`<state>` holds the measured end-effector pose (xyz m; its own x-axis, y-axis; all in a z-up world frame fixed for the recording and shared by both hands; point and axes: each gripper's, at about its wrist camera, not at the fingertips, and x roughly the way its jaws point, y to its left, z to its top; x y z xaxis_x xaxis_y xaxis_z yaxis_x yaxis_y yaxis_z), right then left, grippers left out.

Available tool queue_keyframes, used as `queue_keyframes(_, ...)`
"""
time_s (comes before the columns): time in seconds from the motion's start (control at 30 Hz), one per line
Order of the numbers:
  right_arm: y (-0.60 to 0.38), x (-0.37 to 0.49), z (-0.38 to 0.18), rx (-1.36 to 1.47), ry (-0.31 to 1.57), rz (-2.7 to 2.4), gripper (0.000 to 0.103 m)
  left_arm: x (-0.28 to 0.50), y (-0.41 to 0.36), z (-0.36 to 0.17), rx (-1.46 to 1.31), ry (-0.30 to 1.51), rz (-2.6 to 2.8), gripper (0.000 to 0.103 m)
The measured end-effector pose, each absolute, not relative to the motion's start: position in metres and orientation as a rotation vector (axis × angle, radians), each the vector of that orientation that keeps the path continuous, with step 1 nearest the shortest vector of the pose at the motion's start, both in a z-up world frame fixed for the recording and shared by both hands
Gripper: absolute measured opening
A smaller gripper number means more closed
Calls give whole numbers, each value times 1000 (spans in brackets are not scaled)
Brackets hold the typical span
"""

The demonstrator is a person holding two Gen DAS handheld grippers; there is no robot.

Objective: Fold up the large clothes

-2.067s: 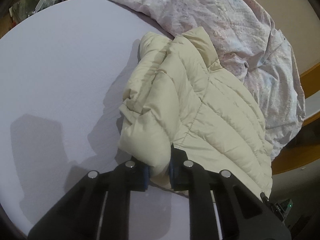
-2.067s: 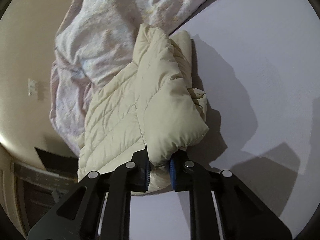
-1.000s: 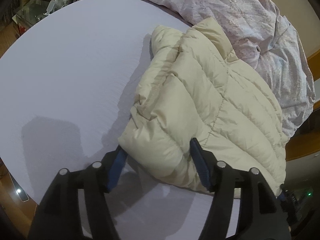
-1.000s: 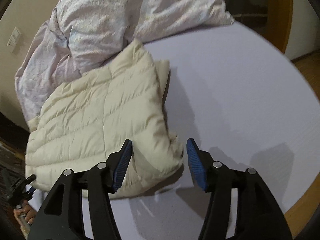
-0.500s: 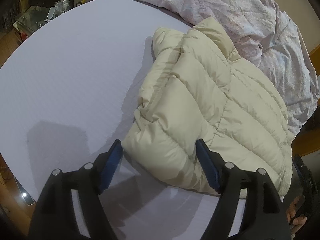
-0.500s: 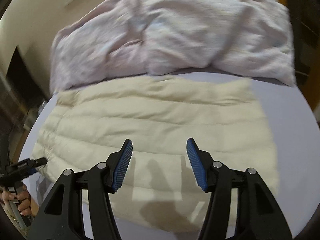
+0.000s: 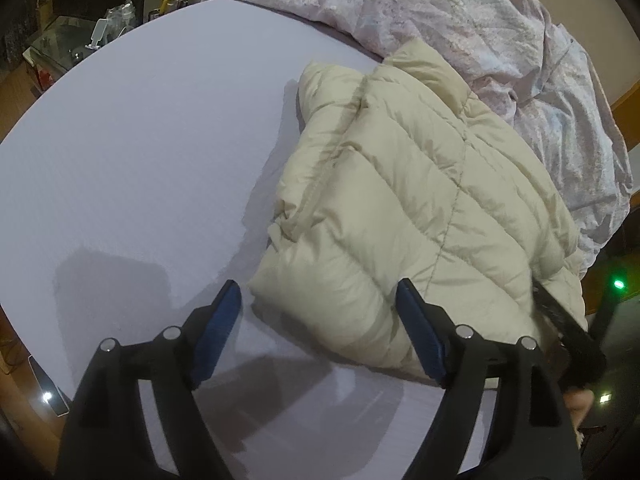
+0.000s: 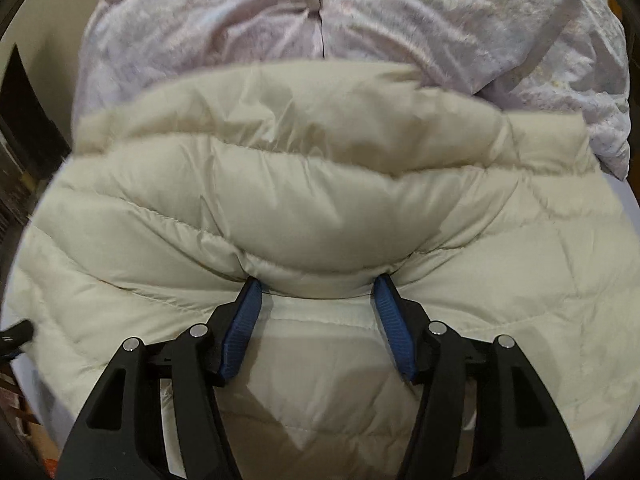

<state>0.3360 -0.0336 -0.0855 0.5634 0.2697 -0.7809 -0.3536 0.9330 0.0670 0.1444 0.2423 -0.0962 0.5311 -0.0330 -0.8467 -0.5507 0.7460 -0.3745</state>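
A cream quilted puffer jacket (image 7: 420, 208) lies folded on the pale lilac bed sheet (image 7: 152, 152). My left gripper (image 7: 320, 304) is open, its blue pads on either side of the jacket's near folded corner, gripping nothing. My right gripper (image 8: 316, 288) is open and presses down into the top of the jacket (image 8: 312, 208); its blue fingertips (image 8: 248, 300) dent the padding. The right gripper's black body also shows at the right edge of the left wrist view (image 7: 568, 332).
A crumpled pink-lilac duvet (image 7: 480, 28) is bunched behind the jacket, and fills the top of the right wrist view (image 8: 320, 12). A cluttered dark table (image 7: 80, 44) stands beyond the bed's far left edge. A wooden bed frame (image 7: 628, 100) shows at right.
Both grippers let go of the jacket and opened. The right gripper swung round over the jacket and now presses down into its top. The left gripper backed off slightly.
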Motion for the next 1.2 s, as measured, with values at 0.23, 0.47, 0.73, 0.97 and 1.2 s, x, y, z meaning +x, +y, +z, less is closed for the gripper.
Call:
queue_keyframes(0.23, -34, 345, -90, -103, 903, 345, 60, 126, 237, -85, -693, 942, 285, 84)
queue_keyframes(0.47, -33, 346, -88, -103, 901, 338, 60, 133, 214, -96, -687, 991, 239, 85)
queue_keyframes(0.73, -34, 347, -86, -102, 905, 340, 60, 163, 205, -105, -700, 985, 258, 85)
queue_keyframes(0.97, -34, 348, -84, -105, 920, 345, 60, 189, 217, -109, -767, 963, 283, 85)
queue_keyframes(1.2, -33, 347, -82, -111, 919, 343, 61, 192, 223, -110, -808, 966, 259, 85)
